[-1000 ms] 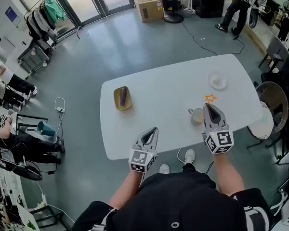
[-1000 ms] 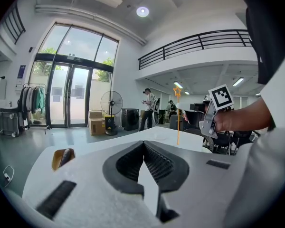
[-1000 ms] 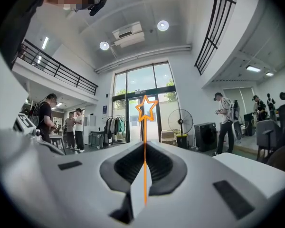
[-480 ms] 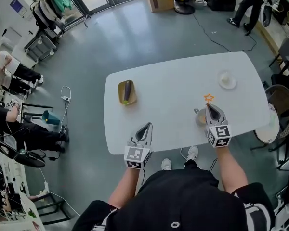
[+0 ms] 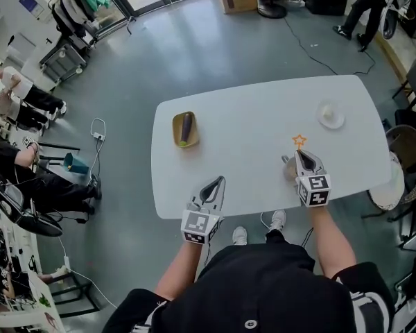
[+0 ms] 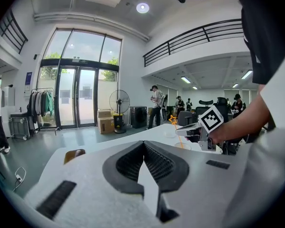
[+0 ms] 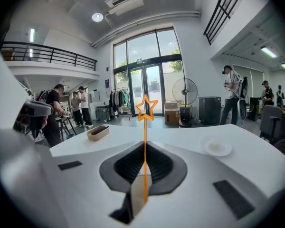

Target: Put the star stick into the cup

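The right hand-held gripper [image 5: 301, 158] was clenched on the star stick [image 7: 145, 127], close by the cup [image 5: 288, 169] on the tabletop [image 5: 243, 137]. I think its lower end should go straight down inside the rim before any release. The left hand-held gripper [image 6: 143, 148] was closed on nothing; the yellow dish [image 5: 175, 127] held a dark thing [image 5: 186, 126].

No words, brand names or numbers can be read. Only black-and-white square patterns are carried on the left gripper [image 5: 220, 182] and the right gripper [image 5: 299, 153]. A blue sign [image 6: 28, 80] left of the glass doors [image 6: 78, 98] is too small to be read.
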A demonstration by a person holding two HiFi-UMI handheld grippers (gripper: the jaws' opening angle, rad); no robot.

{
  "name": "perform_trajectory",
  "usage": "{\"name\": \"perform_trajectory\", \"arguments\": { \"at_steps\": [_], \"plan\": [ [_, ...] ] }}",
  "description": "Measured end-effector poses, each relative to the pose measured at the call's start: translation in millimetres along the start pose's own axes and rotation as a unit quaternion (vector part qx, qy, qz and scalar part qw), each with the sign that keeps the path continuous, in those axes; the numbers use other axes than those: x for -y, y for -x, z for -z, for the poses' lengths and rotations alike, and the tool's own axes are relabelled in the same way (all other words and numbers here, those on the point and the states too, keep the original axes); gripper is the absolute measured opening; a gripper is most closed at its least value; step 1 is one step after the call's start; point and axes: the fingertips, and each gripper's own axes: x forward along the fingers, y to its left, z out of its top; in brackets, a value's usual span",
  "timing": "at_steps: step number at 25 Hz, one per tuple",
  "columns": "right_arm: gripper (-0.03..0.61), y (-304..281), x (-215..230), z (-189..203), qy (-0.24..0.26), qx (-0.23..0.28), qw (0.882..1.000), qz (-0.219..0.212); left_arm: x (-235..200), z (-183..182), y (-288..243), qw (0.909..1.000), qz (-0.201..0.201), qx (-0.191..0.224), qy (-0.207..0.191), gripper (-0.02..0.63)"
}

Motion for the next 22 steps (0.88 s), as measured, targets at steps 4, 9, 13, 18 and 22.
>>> {"name": "perform_trajectory", "arguments": {
  "at_steps": [4, 9, 13, 18, 22],
  "plan": [
    [0.014, -6.8, 2.7, 0.1, -0.001, -0.015, 1.000, -0.002, 4.5, -0.1, 5.1, 1.0000, 0.009, 0.000, -0.001, 0.009],
    [0.014, -18.7, 4.1, 2.8, -0.002, -0.049, 0.998, -0.025, 7.3, -3.2, 9.4, 1.0000, 0.007, 0.003, 0.001, 0.009],
    [0.029, -25.1, 0.6, 11.1, 0.008, -0.076, 0.996, -0.040, 4.8, -1.0, 12.9, 1.0000, -0.003, 0.001, 0.005, 0.009],
    [0.048, -29.0, -2.4, 9.5, 0.019, -0.083, 0.996, -0.039, -2.8, 3.2, 15.3, 0.9998, -0.016, 0.001, 0.009, 0.009],
    [0.054, -22.4, -8.1, -2.1, 0.026, -0.067, 0.997, -0.038, -2.9, 3.0, 17.3, 0.9998, -0.017, 0.005, 0.014, 0.009]
  ]
}}
